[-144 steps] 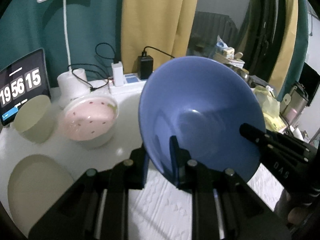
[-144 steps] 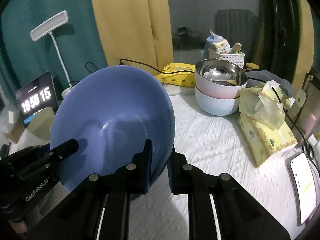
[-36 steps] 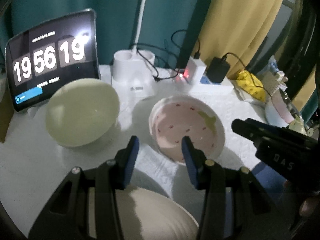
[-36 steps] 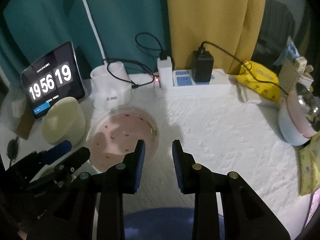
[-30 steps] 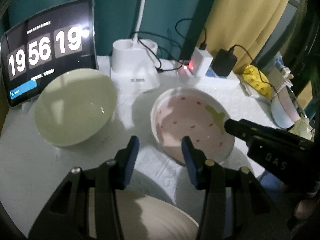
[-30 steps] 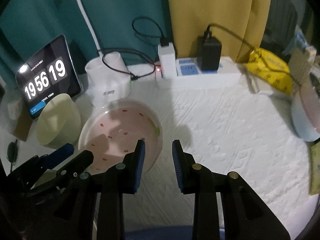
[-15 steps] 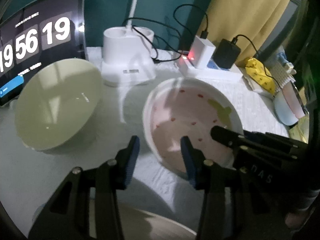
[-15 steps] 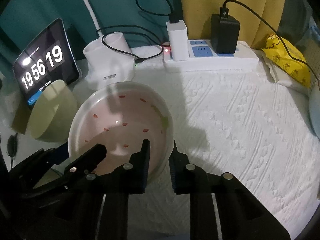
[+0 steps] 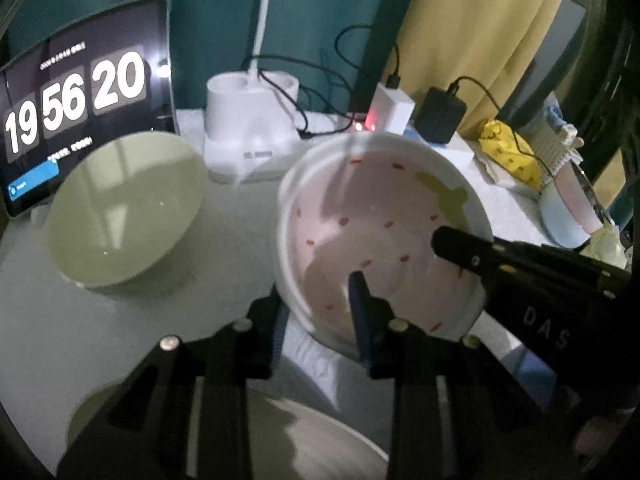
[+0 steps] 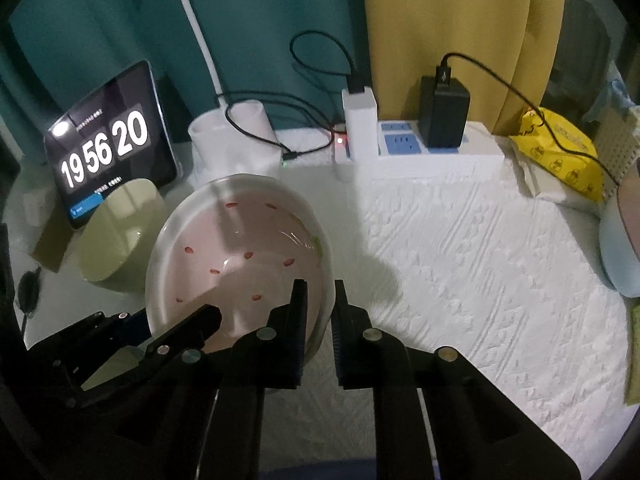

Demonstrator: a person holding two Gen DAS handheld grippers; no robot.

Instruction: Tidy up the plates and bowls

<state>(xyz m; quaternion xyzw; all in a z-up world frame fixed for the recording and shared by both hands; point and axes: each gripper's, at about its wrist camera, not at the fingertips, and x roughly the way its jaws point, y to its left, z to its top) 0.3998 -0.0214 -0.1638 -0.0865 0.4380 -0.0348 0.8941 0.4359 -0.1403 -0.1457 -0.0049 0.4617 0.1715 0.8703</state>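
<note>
Teal wall and yellow curtain behind; white textured cloth over the table [image 10: 460, 264]. Pink speckled bowl [image 10: 240, 256] sits left of centre, tilted, with both tools on its near rim. Your right tool [image 10: 318, 300] has just been closing: one finger inside the bowl, one outside, wall pinched between them. Your left tool [image 9: 320, 304] has been closing too, straddling the near-left rim, jaws narrow on the wall.

Risks as I judge them:
- Two grips close together on one side leave the far rim unsupported; lift unevenly and the bowl may twist out of the pads.
- Glazed wall looks slick, so a shallow bite could slip.
- Green bowl [image 9: 124, 208] stands just left; swinging that way could knock it.
- Clock tablet [image 9: 80, 100], lamp base [image 9: 252, 136] and charger cables [image 10: 280, 116] lie just beyond the far rim; a forward swing may snag them.
</note>
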